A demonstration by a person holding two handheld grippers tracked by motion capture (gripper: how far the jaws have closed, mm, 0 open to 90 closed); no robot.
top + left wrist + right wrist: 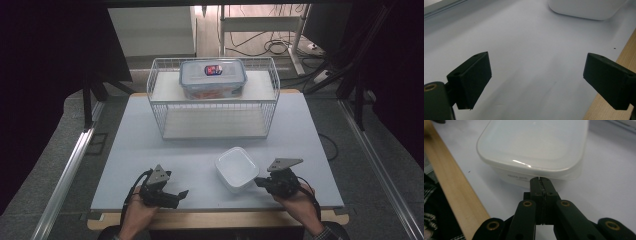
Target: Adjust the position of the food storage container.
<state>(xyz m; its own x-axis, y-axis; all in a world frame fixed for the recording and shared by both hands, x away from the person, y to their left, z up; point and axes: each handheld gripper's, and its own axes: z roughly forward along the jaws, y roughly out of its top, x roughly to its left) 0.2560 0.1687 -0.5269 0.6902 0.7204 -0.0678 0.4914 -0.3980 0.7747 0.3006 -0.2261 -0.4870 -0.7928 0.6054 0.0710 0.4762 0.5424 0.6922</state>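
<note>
A white lidded container (236, 168) is seen on the surface (150, 150), in front of the wire basket (160, 107). The right claw (541, 180) is held fully closed, with nothing between its jaws, its tips just at the container's near side wall. The left claw (181, 194) is held wide open and empty, to the left of the container and well apart from it.

The tub (236, 168) sits near me, between my grippers; far behind it, a box (213, 77) rests in the basket (165, 107)
</note>
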